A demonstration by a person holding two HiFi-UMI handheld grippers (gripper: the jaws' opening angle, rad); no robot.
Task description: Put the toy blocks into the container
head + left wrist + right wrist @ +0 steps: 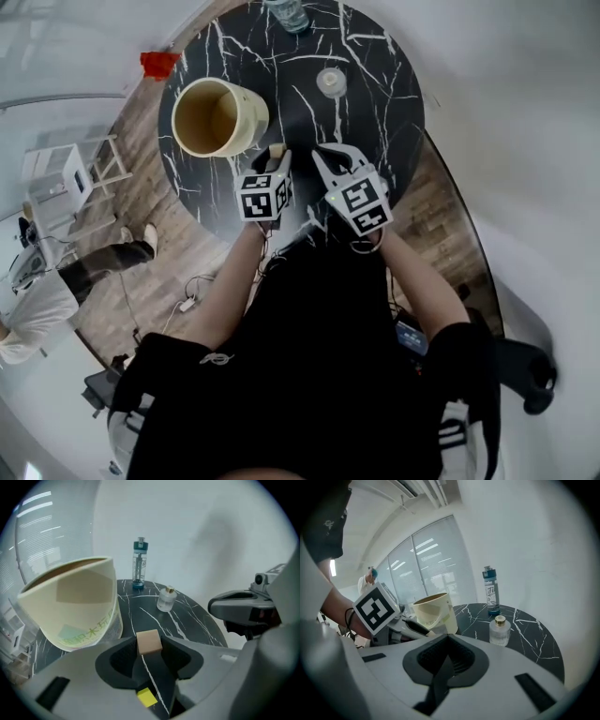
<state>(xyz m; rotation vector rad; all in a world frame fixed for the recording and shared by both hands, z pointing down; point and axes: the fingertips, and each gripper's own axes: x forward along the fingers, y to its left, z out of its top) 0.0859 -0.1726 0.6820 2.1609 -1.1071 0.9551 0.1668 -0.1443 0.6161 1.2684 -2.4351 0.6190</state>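
Observation:
A tan toy block [149,641] sits between the tips of my left gripper [149,645], and both pads touch its sides. In the head view the same block [277,150] shows at the left gripper [277,156], just right of the cream container [217,117]. The container [75,602] looms close at the left in the left gripper view. A yellow block [146,697] lies on the table beneath that gripper. My right gripper [336,157] hovers beside the left one, shut with nothing in it [447,639].
The round black marble table [375,122] also carries a blue-capped water bottle [286,14] at the far edge and a small glass bottle [330,82]. Left of the table, on the wood floor, are a white rack [66,173], a red object [157,63] and a person [56,281].

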